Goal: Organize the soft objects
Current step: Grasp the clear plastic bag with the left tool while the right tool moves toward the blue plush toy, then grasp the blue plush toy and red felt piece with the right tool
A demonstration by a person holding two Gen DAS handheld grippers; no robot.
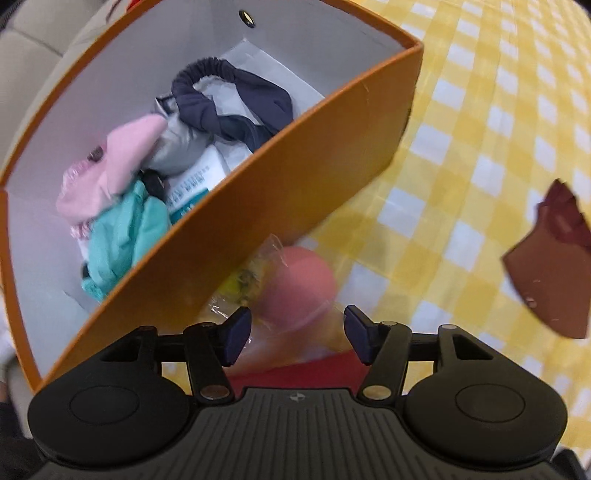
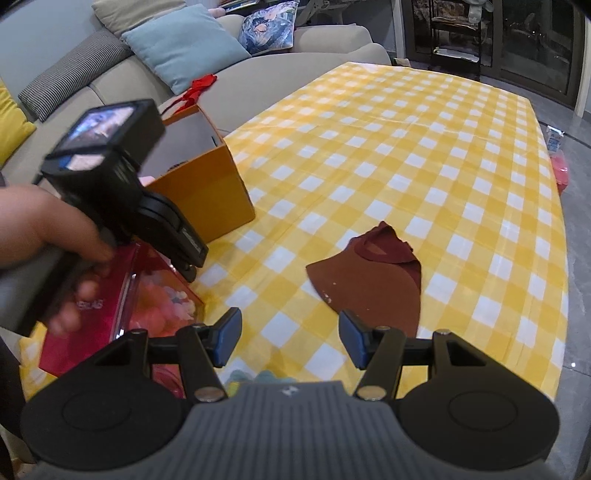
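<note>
Setting: a home living room. Evidence, right wrist view: beige sofa (image 2: 295,66) directly behind the bench, carrying a light blue cushion (image 2: 184,44), a floral print cushion (image 2: 267,26), a grey striped cushion (image 2: 70,70) and a yellow cushion (image 2: 11,125). Bench covered with yellow-and-white checked cloth (image 2: 424,147), household type. Dark shelving unit (image 2: 456,33) and dark glazed doors (image 2: 535,40) at far side of room. Grey polished floor (image 2: 576,221) beside the bench. Domestic furnishing throughout.
</note>
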